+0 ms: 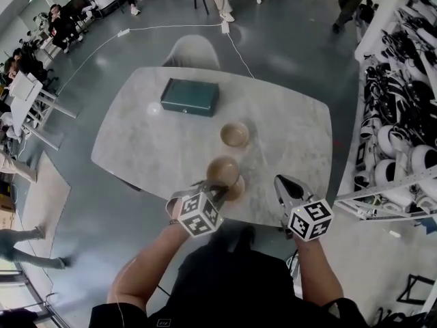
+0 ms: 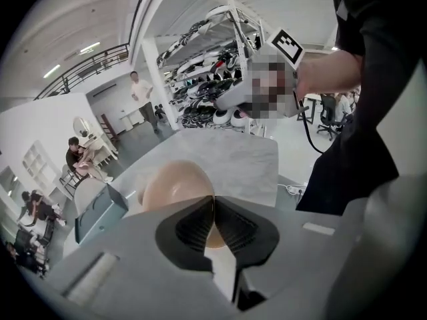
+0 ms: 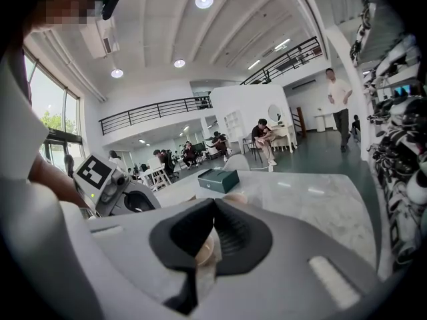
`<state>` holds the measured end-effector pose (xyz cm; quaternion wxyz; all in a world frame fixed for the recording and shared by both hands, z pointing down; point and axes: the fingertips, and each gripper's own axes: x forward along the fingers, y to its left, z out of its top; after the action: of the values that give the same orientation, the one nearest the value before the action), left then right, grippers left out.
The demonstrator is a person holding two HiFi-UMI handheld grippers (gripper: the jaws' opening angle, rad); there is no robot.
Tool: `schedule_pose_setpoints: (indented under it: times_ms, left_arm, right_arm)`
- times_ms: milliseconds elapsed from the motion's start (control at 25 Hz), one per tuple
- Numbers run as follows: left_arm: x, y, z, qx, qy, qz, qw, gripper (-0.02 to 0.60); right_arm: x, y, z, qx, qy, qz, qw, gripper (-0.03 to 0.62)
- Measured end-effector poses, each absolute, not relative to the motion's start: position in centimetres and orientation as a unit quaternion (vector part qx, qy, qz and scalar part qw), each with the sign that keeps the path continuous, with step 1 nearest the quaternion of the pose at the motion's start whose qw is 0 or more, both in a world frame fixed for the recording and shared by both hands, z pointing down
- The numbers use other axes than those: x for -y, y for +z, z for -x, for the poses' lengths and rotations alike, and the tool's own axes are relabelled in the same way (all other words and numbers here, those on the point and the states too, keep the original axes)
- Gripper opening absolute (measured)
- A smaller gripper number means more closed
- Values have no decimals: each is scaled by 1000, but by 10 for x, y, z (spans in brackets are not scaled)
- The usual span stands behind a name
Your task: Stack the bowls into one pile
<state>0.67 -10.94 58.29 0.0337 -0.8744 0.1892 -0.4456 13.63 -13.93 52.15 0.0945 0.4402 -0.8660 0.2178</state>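
Three tan bowls are on or over the marble table (image 1: 293,125). One bowl (image 1: 234,134) stands alone near the table's middle. My left gripper (image 1: 218,190) is shut on the near rim of a second bowl (image 1: 222,169) (image 2: 170,189), which hangs tilted just above and partly over the third bowl (image 1: 239,190) at the front edge. My right gripper (image 1: 281,182) (image 3: 213,204) hovers to the right of that pair, apart from them, jaws shut with nothing gripped. A patch of tan bowl (image 3: 203,249) shows behind its pads.
A dark green box (image 1: 190,96) (image 3: 218,179) lies at the table's far side, with a white chair (image 1: 193,50) behind it. Shelves of gear (image 1: 403,115) line the right. People sit and walk farther off.
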Motion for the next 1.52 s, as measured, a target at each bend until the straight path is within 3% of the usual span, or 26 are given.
schedule_pose_setpoints:
  times_ms: [1040, 1280, 1520]
  left_arm:
    - [77, 676, -15, -60, -544, 835, 59, 26]
    - [72, 682, -16, -40, -545, 836, 58, 124]
    - [74, 696, -10, -27, -567, 819, 85, 129]
  right_arm:
    - [127, 536, -151, 855, 232, -453, 100, 2]
    - [130, 540, -151, 854, 236, -453, 101, 3]
    - [133, 542, -147, 852, 238, -454, 105, 3]
